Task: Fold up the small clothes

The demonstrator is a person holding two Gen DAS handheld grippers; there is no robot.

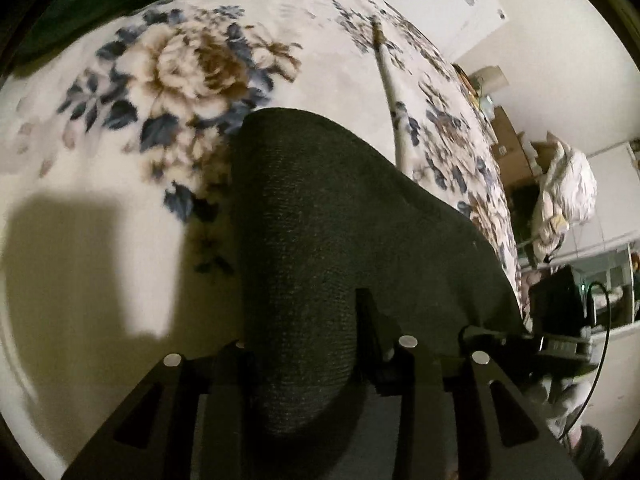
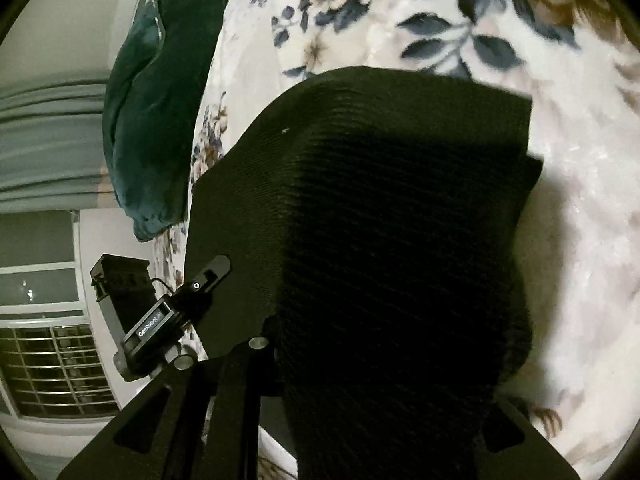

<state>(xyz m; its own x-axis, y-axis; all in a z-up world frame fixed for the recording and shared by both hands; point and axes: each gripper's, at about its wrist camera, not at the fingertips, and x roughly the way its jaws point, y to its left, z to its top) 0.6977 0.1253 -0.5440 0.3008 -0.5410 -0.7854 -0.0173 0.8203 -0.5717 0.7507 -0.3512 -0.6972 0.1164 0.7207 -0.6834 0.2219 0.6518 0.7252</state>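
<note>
A floral blanket (image 1: 200,64) covers the bed, with a dark green pillow (image 2: 160,92) at its edge. On the blanket lies a dark knit garment (image 1: 320,208). The left hand-held gripper (image 1: 300,344) clenches one garment end; the right hand-held gripper (image 2: 384,380) clamps the garment's other side.

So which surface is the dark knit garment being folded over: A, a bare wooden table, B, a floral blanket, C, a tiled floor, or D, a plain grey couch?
B: the dark knit garment hangs over a cream floral blanket with blue and brown flowers.
</note>
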